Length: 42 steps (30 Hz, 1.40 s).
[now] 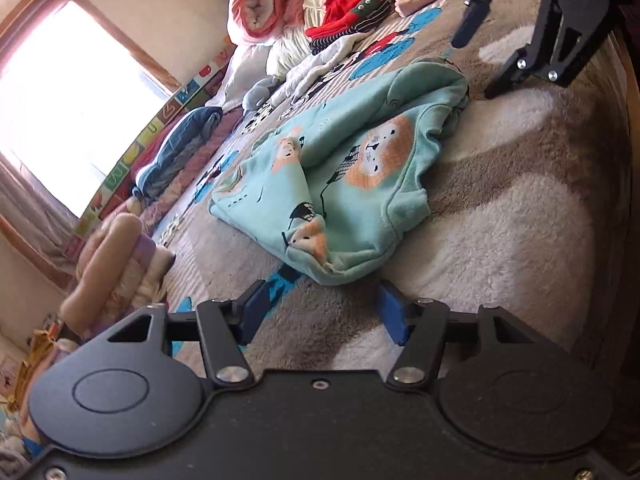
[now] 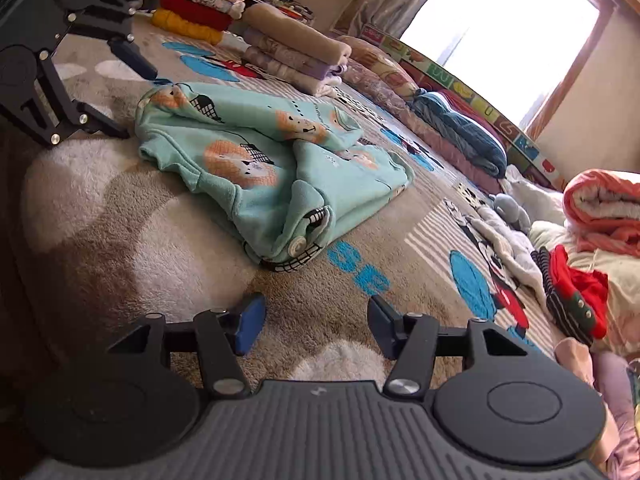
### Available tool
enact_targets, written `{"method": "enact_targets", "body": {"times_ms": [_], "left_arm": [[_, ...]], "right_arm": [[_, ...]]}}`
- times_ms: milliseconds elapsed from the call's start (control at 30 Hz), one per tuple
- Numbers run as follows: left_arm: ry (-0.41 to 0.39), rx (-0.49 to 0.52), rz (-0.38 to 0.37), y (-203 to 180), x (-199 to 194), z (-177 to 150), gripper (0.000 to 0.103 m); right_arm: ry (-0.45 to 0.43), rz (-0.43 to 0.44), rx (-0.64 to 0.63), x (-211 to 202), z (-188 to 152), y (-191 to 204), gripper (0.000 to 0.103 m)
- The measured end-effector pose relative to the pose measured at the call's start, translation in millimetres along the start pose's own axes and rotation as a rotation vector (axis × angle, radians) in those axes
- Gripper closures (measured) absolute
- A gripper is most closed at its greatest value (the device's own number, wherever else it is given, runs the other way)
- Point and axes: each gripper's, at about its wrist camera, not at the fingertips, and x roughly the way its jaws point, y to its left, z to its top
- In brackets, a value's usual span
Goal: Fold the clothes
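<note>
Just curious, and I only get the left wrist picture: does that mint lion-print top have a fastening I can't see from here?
Observer: Yes. The right wrist view shows a white button on the corner of the mint top nearest the right gripper.
Operator: Is anything folded already?
Observer: A folded stack with red and yellow layers sits beyond the left gripper, out of your view.

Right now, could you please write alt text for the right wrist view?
A mint lion-print garment lies loosely folded on a patterned blanket, ahead of the open, empty right gripper. The left gripper hovers open beyond it.
</note>
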Motion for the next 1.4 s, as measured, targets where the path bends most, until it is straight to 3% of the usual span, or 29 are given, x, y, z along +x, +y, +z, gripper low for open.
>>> {"method": "enact_targets", "body": {"times_ms": [133, 233, 567, 733, 900, 967, 1000, 1167, 1400], "left_arm": [[-0.043, 0.129, 0.058, -6.9, 7.6, -0.8, 0.043], [-0.067, 0.151, 0.092, -6.3, 9.3, -3.5, 0.043], [-0.203, 0.35, 0.155, -3.9, 10.2, -9.1, 0.043], [-0.23, 0.307, 0.119, 9.7, 10.3, -8.8, 0.043], [-0.242, 0.256, 0.073, 18.5, 11.0, -4.9, 0.053], [-0.241, 0.229, 0.058, 22.6, 10.8, -2.8, 0.063], [-0.242, 0.211, 0.049, 25.2, 9.7, -1.0, 0.071], [-0.244, 0.101, 0.003, 53.2, 6.5, 13.7, 0.073], [-0.28, -0.193, -0.098, 120.7, 15.2, 38.8, 0.074]], "right_arm": [[-0.042, -0.022, -0.167, 9.5, 6.0, 7.1, 0.039], [-0.086, -0.043, -0.259, 15.1, 8.8, 9.7, 0.033], [-0.203, -0.1, -0.339, 10.1, 11.0, 9.4, 0.032], [-0.266, -0.091, -0.392, 8.1, 12.5, 6.7, 0.032], [-0.314, -0.026, -0.435, 11.7, 13.7, 4.8, 0.037], [-0.303, 0.027, -0.406, 13.3, 17.0, 0.7, 0.06], [-0.308, 0.044, -0.39, 12.3, 18.9, -1.4, 0.06], [-0.353, 0.089, -0.279, 1.4, 32.9, -22.2, 0.067], [-0.425, 0.132, -0.032, 7.4, 57.0, -75.3, 0.067]]}}
